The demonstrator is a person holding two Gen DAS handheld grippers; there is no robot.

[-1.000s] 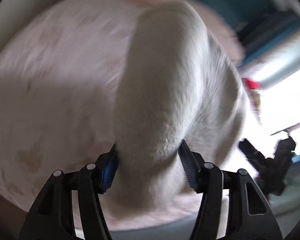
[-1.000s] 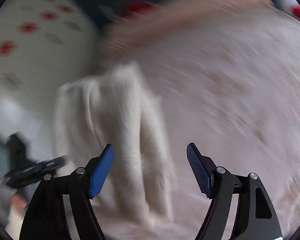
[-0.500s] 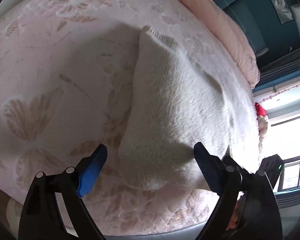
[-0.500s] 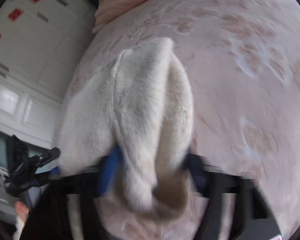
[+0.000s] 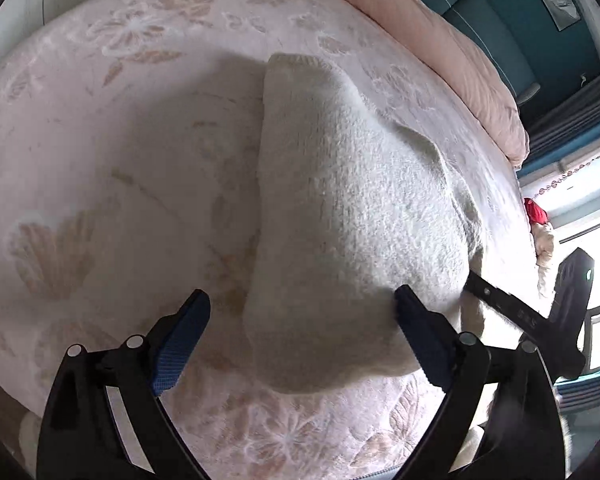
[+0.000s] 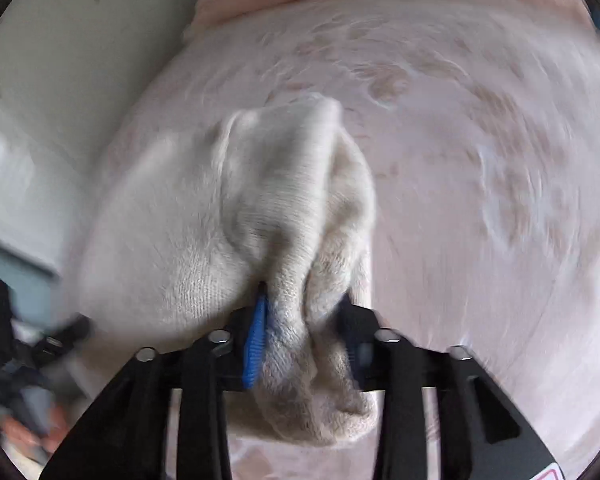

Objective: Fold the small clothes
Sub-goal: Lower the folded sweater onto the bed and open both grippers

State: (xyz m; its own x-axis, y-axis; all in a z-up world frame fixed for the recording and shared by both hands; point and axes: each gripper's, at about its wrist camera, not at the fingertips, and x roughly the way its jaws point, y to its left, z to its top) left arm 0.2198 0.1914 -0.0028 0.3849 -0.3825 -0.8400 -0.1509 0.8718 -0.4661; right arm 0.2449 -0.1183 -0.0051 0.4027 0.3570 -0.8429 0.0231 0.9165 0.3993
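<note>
Nearest to us, our right gripper (image 6: 300, 332) was clenched on a bunched edge of the cream knit garment (image 6: 228, 216), the thick fabric squeezed between its blue pads (image 6: 255, 344) and spilling out below them in a soft roll. Our left gripper (image 5: 300, 320) was released, its fingers spread wide on either side of the garment's near end without pinching it. We judged that the step in hand, carrying the gripped edge across to make a fold, would go best with a low, slow pull, because the fluffy knit looked bulky and stretchy enough to slump or bunch; the free gripper could pin the lying part so the whole piece did not drag. The garment lay on the bed cover (image 5: 100, 168), a pale pink quilted cloth with raised flowers and butterflies, and it formed a long, rounded hump with a ribbed end (image 5: 296, 64) farthest from us. Beyond it a plain peach quilt (image 5: 452, 56) lay along the far edge, and beyond that a teal wall (image 5: 500, 4).
</note>
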